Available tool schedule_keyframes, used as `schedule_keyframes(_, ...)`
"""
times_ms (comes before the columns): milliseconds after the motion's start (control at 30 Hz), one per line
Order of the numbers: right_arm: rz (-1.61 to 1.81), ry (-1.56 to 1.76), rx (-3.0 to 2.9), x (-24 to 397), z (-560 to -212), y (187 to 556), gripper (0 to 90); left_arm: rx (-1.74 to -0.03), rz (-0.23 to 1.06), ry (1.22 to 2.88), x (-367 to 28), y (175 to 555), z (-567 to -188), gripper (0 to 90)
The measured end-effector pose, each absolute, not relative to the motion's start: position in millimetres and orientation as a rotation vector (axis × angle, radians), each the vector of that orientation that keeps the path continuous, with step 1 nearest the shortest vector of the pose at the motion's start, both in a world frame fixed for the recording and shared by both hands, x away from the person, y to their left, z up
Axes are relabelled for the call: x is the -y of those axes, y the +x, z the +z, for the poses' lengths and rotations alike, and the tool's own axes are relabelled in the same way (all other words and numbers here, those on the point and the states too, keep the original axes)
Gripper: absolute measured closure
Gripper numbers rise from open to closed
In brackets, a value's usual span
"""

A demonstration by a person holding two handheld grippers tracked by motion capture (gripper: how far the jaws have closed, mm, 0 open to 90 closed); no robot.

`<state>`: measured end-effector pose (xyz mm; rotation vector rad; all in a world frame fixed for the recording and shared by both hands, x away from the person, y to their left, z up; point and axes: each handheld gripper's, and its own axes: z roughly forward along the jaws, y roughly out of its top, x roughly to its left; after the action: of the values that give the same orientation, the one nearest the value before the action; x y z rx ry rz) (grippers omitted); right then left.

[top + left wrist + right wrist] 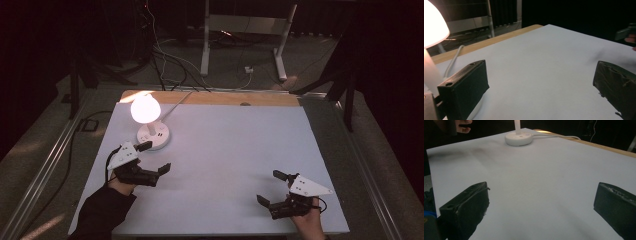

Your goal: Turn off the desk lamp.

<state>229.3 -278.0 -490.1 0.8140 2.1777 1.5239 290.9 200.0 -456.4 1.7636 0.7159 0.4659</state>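
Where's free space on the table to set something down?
Bare: the white sheet between left gripper and right gripper, plus its far-right half up to the wooden edge. Crowded: far-left corner, lamp and its cable.

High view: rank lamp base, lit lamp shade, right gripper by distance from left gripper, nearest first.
From the left gripper:
1. Lamp base, just behind it, at the table's left.
2. Lit lamp shade, above and behind the base.
3. Right gripper, across the table at front right.
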Motion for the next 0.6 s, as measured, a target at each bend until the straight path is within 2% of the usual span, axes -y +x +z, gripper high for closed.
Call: schedule_keyframes(600, 1.529, 0.815, -2.19, 277.7, -490.2, 229.2, 0.0, -0.814, 0.44, 1.755, -204.3, 327.3, -470.1, 0.6)
